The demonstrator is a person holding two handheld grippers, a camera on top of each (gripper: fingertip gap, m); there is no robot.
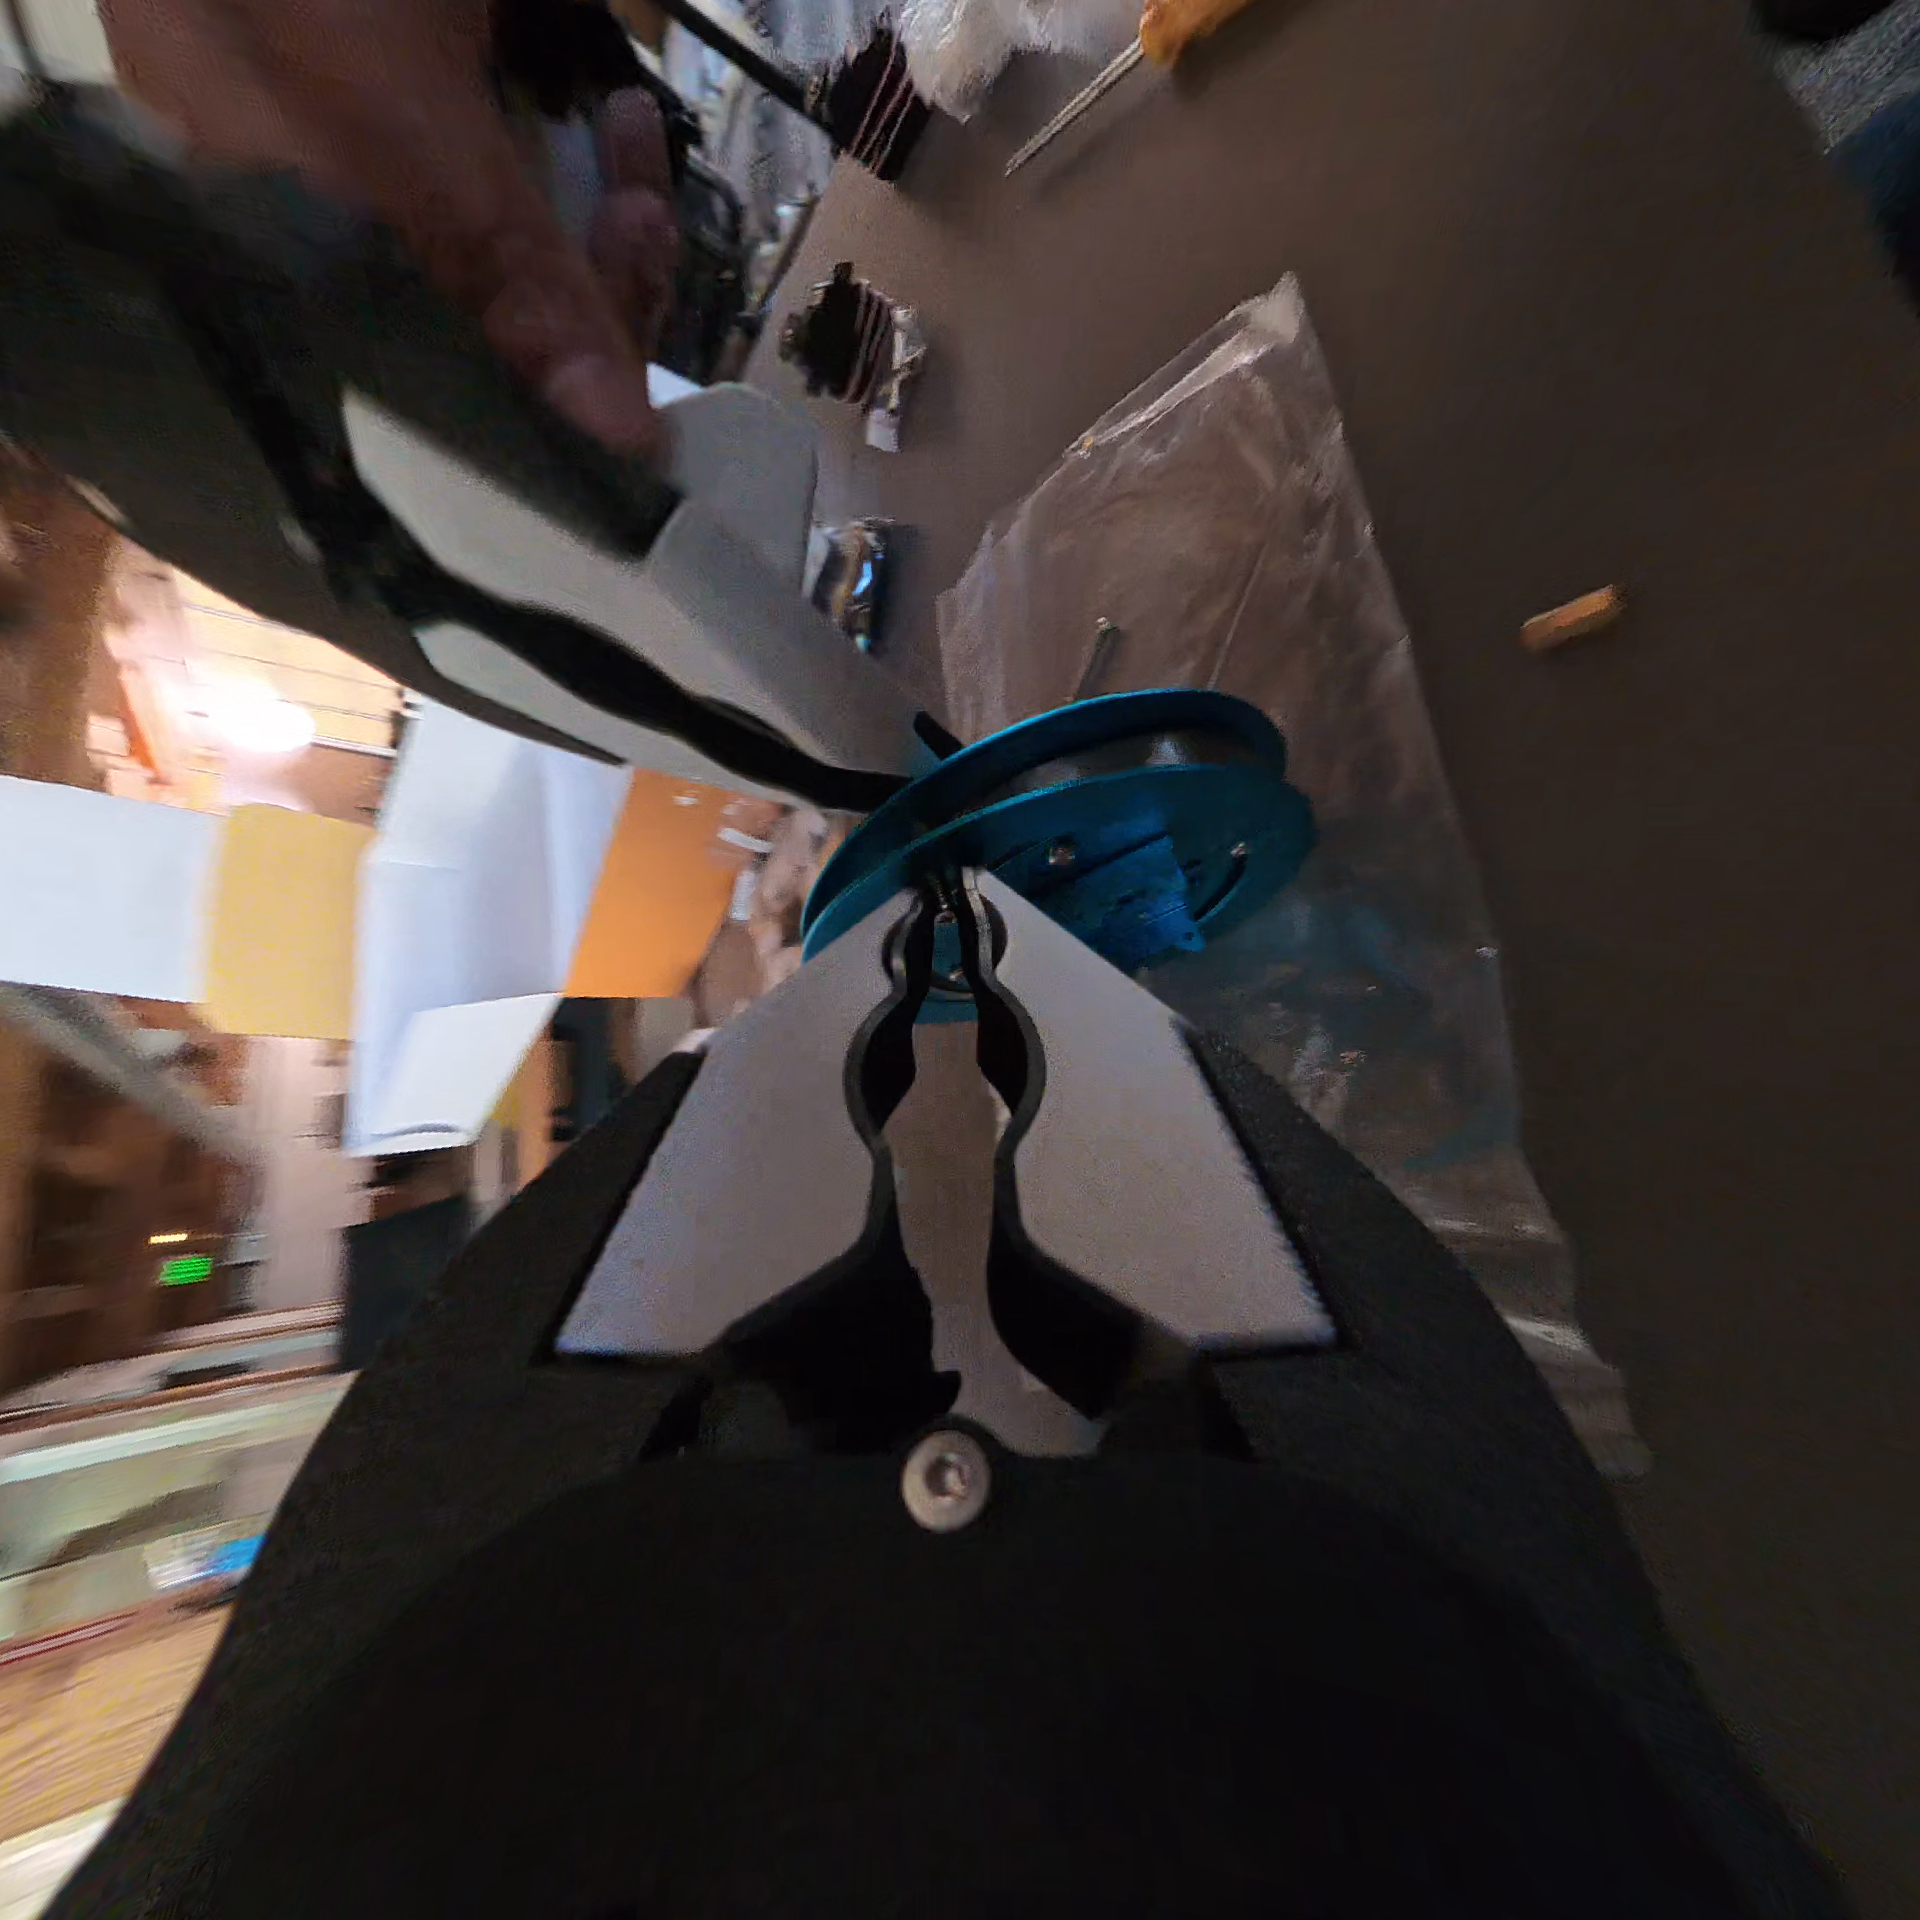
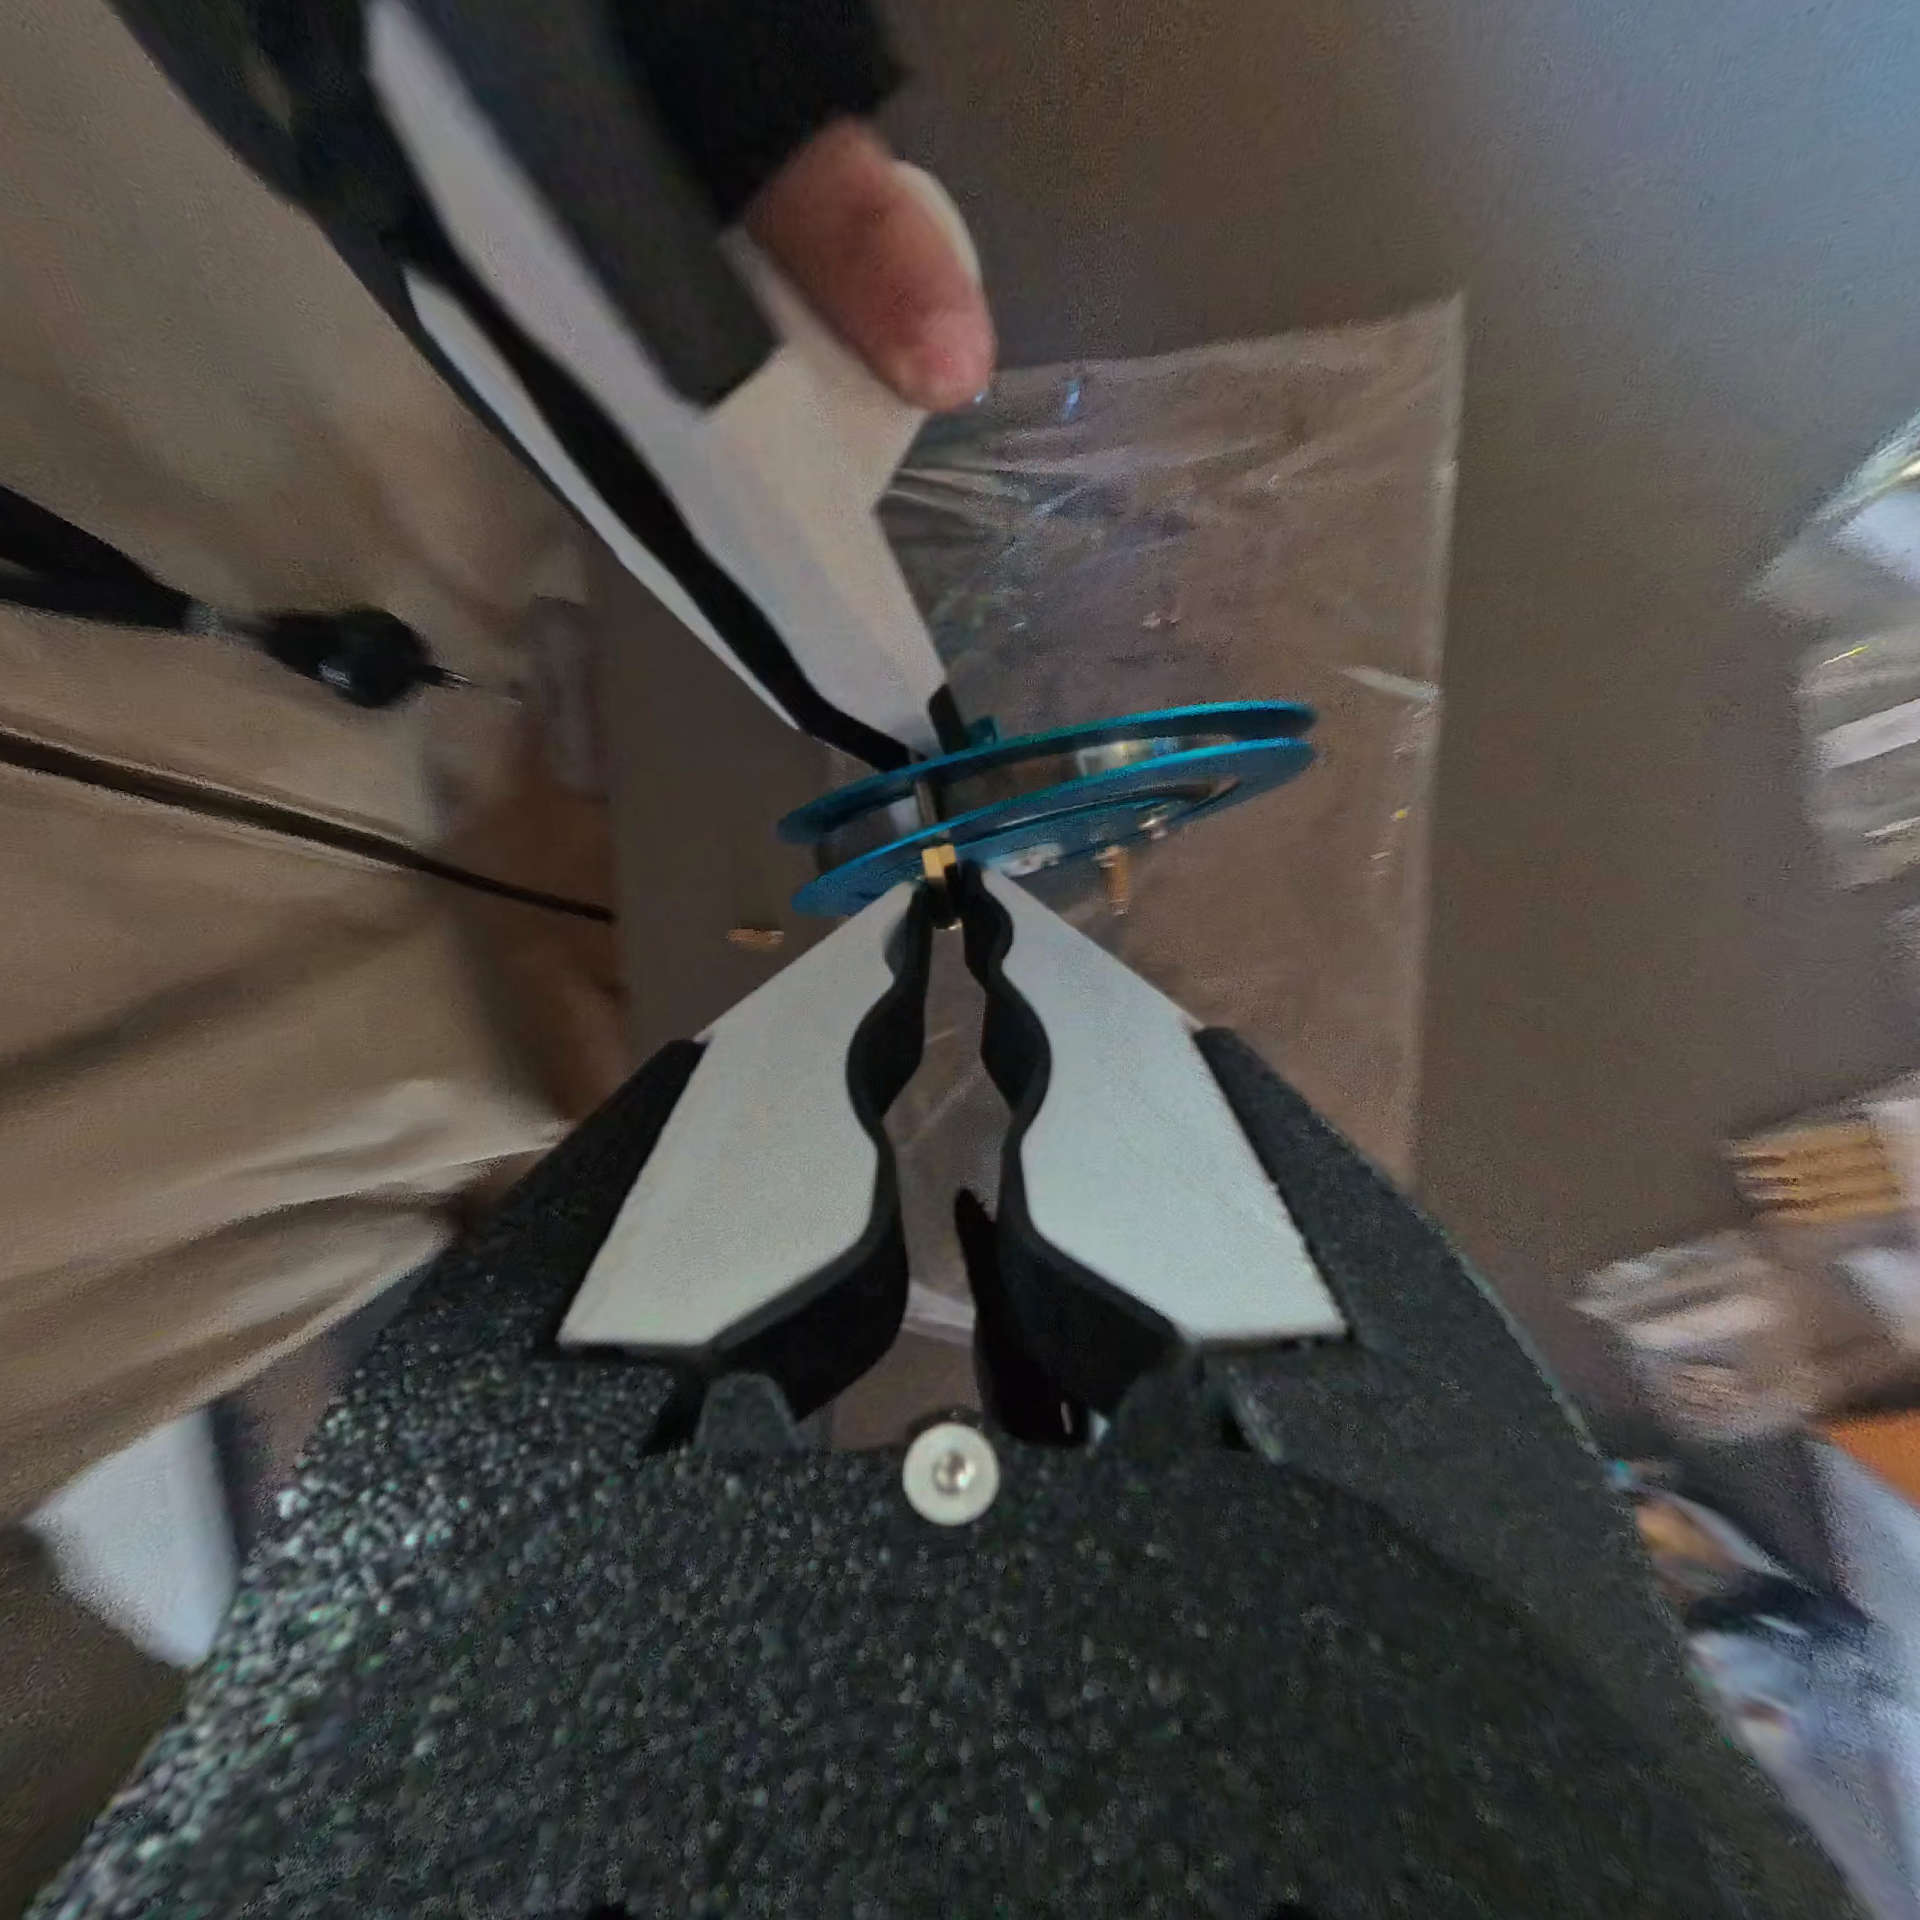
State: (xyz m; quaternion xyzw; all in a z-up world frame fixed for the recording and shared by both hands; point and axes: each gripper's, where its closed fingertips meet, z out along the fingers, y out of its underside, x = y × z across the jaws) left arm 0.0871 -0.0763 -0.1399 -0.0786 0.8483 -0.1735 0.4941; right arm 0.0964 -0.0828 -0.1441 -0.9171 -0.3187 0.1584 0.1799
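Seemingly both claws point(image 1: 943, 902) point(image 2: 943, 896) on blue spool point(image 1: 1091, 821), plastic bag point(image 1: 1226, 561) beneath

Your left claw point(image 1: 948, 902) and right claw point(image 2: 943, 902): rough, speckled matt black plastic bodies, smooth matt white finger faces, black rubbery liners. The blue disc assembly point(image 1: 1060, 831) looks like anodised metal, satin sheen. Clear plastic bag point(image 2: 1195, 582) is glossy and crinkled; desk point(image 1: 1558, 364) is matt brown.

A clear plastic bag point(image 1: 1226, 582) lies flat on the brown desk point(image 1: 1662, 416), beyond the claw tips and running to their right. Farther out sit small foil-wrapped parts point(image 1: 857, 338), an orange-handled tool point(image 1: 1122, 73) and a short orange piece point(image 1: 1571, 617). Left of the claw, a blurred room.
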